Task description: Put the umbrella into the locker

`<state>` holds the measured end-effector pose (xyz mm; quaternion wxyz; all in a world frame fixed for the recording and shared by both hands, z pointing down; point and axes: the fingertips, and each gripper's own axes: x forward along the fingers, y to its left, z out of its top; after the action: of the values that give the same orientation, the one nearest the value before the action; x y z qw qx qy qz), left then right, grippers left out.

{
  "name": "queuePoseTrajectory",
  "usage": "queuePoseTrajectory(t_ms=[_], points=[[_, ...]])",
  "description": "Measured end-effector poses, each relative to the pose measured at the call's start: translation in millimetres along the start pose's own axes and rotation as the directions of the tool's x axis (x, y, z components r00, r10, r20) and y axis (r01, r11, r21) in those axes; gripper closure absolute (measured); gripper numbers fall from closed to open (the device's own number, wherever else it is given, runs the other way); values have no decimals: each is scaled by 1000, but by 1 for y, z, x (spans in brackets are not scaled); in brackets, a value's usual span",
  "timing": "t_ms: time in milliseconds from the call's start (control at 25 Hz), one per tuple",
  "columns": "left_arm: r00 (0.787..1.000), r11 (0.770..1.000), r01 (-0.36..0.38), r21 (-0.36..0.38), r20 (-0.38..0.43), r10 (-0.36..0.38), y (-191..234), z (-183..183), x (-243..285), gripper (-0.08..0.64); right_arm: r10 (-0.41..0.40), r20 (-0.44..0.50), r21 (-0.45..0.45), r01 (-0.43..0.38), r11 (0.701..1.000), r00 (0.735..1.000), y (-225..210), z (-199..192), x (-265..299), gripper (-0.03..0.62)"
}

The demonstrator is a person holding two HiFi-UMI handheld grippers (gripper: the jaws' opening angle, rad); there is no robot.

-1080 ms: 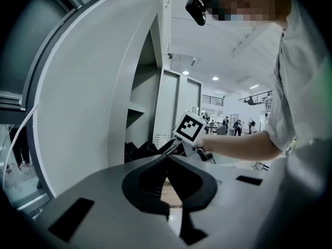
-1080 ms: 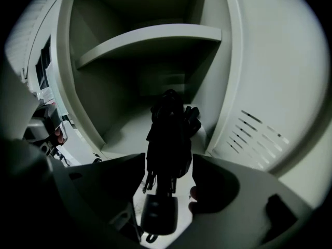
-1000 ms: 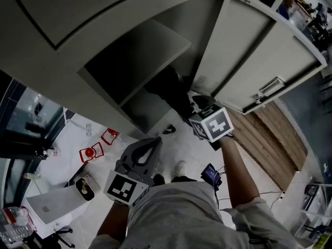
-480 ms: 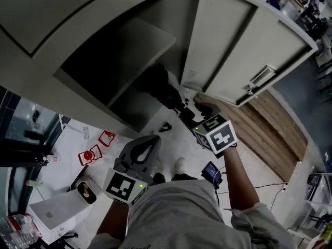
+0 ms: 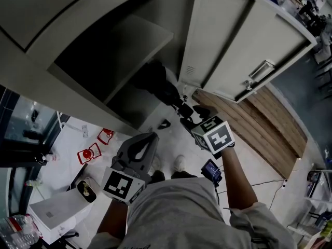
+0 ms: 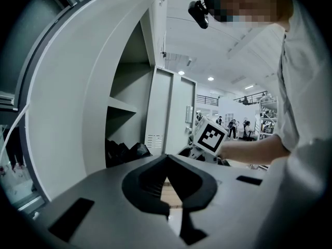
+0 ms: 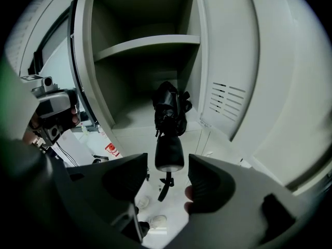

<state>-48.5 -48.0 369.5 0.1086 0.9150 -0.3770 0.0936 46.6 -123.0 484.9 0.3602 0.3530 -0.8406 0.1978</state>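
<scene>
Right tool (image 7: 168, 171) released: its jaws are spread wide, and the black umbrella's (image 7: 168, 108) handle (image 7: 169, 150) is between their tips with a gap on each side. The umbrella lies on the floor of the locker's (image 7: 136, 82) lower compartment, under a shelf (image 7: 150, 43), with the handle jutting out of the opening. Its far end is lost in shadow. Left tool (image 6: 167, 160) is clenched on nothing, apart from the umbrella.

Left gripper (image 5: 149, 137) and right gripper (image 5: 188, 119): grey shells, dark pads (image 7: 124, 178), each with a white cube (image 5: 215, 135) carrying a black square marker. I see grey short-sleeved T-shirt (image 5: 176, 211), white shoes (image 5: 179, 163).
</scene>
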Motion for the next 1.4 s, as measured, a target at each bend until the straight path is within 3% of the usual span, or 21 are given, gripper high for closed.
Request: queuePoseTrajectory(t_ms=[160,320,880,1400], points=[[1000,1000,4,-4,-2,-4,-1,-1,-2,545,0,-17,6,0,1000,1000,4,-6,2,343],[1000,1000,3,-5,3,-3,1,0,-2,545,-31,-25,0,31,1000,999,-1,-8,3,400],[1000,1000,0,-12,30,0,5,3,-1,545,-57,-18,-24,57,998,998,0,0,-2,407],[1000,1000,-3,-9,5,3,12,1,1,545,-70,-17,-42,69,997,997,-4,14,0,407]])
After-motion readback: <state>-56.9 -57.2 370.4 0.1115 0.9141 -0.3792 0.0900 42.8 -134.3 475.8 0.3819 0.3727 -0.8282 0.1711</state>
